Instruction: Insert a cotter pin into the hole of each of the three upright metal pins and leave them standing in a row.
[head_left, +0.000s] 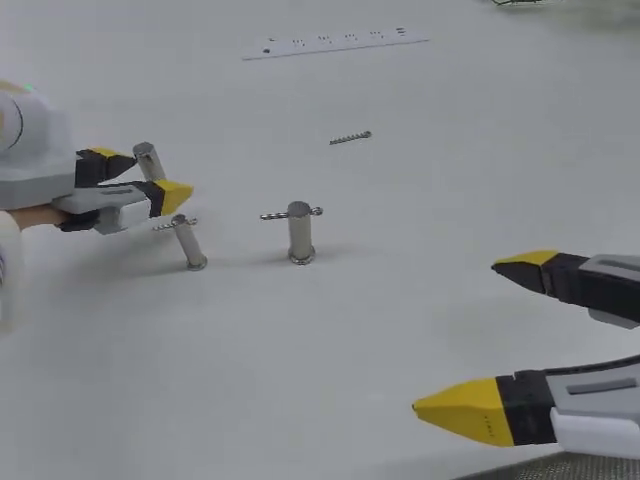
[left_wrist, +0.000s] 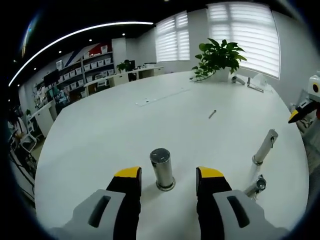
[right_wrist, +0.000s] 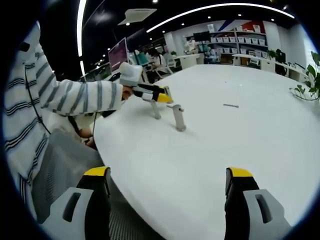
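Three metal pins, head view. Bare metal pin (head_left: 147, 160): between the spread yellow tips of the left gripper (head_left: 150, 178), a gap on each side. Leaning metal pin (head_left: 188, 245): just beyond the nearer fingertip, tilted, with a cotter pin (head_left: 172, 225) through its head. Upright metal pin (head_left: 300, 233): further out from those tips, standing, crossed by a second cotter pin (head_left: 290, 213). Loose cotter pin (head_left: 350, 138): flat on the white table (head_left: 400, 330), well apart from both grippers. Right gripper (head_left: 470, 335): jaws wide apart, holding nothing, well clear of the pins.

Left gripper view. Bare metal pin (left_wrist: 161, 167): upright between the parted fingers, no contact visible. Loose cotter pin (left_wrist: 212, 114): far ahead of the tips, off to the right.

Right gripper view. Fingers spread and empty. Upright metal pin (right_wrist: 178, 117): far ahead, between the two fingers' lines. Left gripper (right_wrist: 165, 96): just behind it, on a striped sleeve (right_wrist: 75, 97).
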